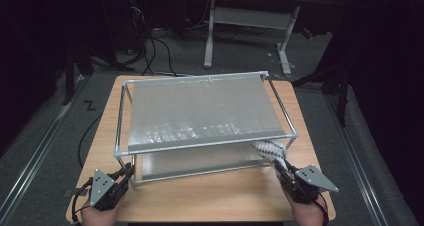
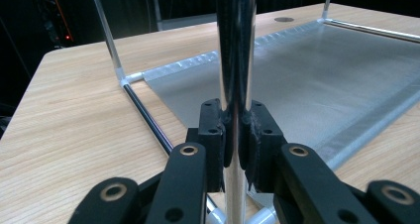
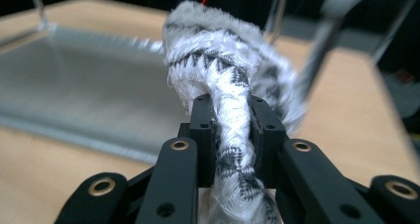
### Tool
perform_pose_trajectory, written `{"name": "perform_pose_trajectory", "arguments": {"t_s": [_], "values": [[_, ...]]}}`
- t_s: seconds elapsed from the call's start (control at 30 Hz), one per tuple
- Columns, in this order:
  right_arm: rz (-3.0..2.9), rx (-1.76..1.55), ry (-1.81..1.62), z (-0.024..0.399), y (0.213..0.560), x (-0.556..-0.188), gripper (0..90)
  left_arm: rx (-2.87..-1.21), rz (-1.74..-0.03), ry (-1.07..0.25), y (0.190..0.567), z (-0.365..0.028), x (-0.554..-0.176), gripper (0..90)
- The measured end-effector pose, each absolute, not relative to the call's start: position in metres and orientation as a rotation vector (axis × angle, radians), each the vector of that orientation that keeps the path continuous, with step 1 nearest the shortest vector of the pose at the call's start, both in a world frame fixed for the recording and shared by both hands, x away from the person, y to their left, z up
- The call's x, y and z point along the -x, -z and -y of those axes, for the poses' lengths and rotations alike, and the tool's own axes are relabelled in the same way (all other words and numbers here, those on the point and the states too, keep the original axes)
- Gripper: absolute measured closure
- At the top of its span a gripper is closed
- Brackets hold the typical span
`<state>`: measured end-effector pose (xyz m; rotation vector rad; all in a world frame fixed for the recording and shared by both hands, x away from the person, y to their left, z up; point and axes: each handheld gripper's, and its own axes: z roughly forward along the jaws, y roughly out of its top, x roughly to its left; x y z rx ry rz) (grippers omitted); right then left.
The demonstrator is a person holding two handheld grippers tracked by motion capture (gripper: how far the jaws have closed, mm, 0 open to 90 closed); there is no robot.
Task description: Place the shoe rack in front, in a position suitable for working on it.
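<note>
The two-tier metal rack (image 1: pixel 205 117) took up most of the wooden table (image 1: pixel 240 196), leaving a bare strip along the near edge and narrow margins at both sides. Its upper shelf (image 1: pixel 200 111) roofed the lower shelf (image 1: pixel 200 161), so that level could be reached only through the open sides between the corner posts. The near-left post (image 2: pixel 236 60) and the thin rails barred those corners.

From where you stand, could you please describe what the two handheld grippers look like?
Both are black. The left gripper and right gripper each carry a grey three-cornered plate on top; the jaws are jointed black links with brass-coloured pivot rings. A black cable trails from the left one.
</note>
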<state>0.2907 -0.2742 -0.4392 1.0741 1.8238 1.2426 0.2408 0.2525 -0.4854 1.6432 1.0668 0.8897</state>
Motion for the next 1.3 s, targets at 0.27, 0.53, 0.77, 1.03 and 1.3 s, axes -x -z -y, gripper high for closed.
{"name": "perform_pose_trajectory", "arguments": {"t_s": [0.27, 0.53, 0.77, 1.03, 1.3], "values": [[-1.663, -1.017, -1.206, 0.283, 0.413, -0.284, 76.9, -1.650, -1.065, -0.891, 0.488, -0.253, -0.241, 79.4], [-1.770, -1.090, -1.110, 0.279, 0.444, -0.302, 76.1, -1.643, -1.052, -0.890, 0.490, -0.252, -0.239, 79.3], [-1.890, -1.178, -1.044, 0.279, 0.474, -0.315, 75.8, -1.642, -1.048, -0.891, 0.490, -0.252, -0.240, 79.3], [-1.993, -1.257, -1.032, 0.279, 0.492, -0.326, 74.9, -1.640, -1.048, -0.890, 0.490, -0.252, -0.240, 79.3], [-2.078, -1.298, -1.134, 0.275, 0.495, -0.326, 58.4, -1.642, -1.049, -0.890, 0.490, -0.252, -0.240, 79.4]]}}
